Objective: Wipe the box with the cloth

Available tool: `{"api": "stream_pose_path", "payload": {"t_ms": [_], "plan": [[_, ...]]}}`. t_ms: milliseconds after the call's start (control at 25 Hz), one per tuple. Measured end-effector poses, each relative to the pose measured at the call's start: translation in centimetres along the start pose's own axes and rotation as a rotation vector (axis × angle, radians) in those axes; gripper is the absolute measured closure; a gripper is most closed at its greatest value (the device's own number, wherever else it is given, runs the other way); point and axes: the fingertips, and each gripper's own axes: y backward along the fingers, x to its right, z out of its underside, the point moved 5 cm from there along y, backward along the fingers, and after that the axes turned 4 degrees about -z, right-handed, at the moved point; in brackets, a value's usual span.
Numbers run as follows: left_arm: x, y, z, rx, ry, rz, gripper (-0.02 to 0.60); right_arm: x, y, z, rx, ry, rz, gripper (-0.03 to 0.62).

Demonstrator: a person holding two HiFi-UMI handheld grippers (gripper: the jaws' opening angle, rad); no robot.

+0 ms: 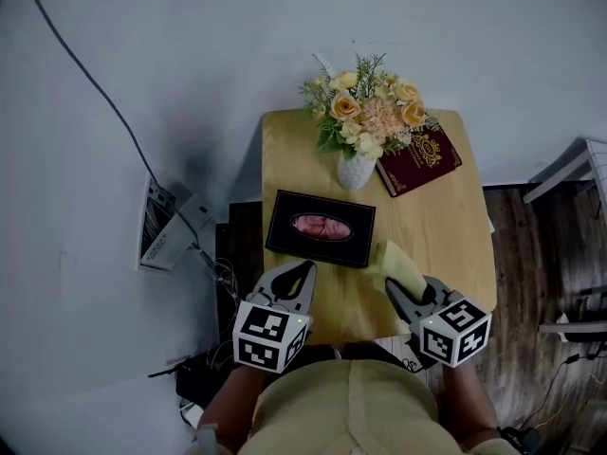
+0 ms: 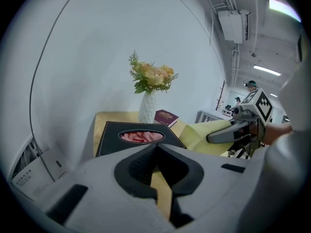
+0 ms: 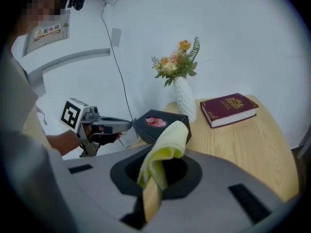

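A black box (image 1: pixel 321 227) with an oval window showing pink tissue lies on the left half of a small wooden table (image 1: pixel 446 245). My left gripper (image 1: pixel 303 273) is shut and empty, its tips just short of the box's near edge; the box (image 2: pixel 138 135) fills the view ahead of the shut left gripper (image 2: pixel 156 148). My right gripper (image 1: pixel 393 288) is shut on a folded yellow cloth (image 1: pixel 398 267) held above the table, right of the box. In the right gripper view the cloth (image 3: pixel 165 149) droops over the right gripper (image 3: pixel 158 171), with the box (image 3: pixel 160 123) beyond.
A white vase of yellow flowers (image 1: pixel 358 126) stands at the table's far edge, a dark red book (image 1: pixel 418 161) beside it. A black cable (image 1: pixel 85 74) runs down the white wall to a white device (image 1: pixel 156 224) on the floor at left. Wooden floor (image 1: pixel 541 263) lies at right.
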Motion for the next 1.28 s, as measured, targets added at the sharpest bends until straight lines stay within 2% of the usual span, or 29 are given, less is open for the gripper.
{"api": "stream_pose_path", "payload": {"t_ms": [200,400,1040,1280], "plan": [[-1.2,1.1,0.1,0.016,0.015,-0.037,0.56,-1.1,0.8,-2.7,0.046,0.063,-0.007,0.559],[-2.5,2.2,0.3,0.03,0.034,-0.08,0.56,-3.2,-0.2,-5.1,0.073,0.119,-0.074,0.558],[-7.3,5.5,1.0,0.077,0.11,-0.213,0.56,-7.9,-7.1,-9.7,0.062,0.27,-0.232,0.557],[-9.0,5.9,1.1,0.087,0.128,-0.227,0.56,-8.6,-9.0,-11.0,0.063,0.319,-0.231,0.557]]}}
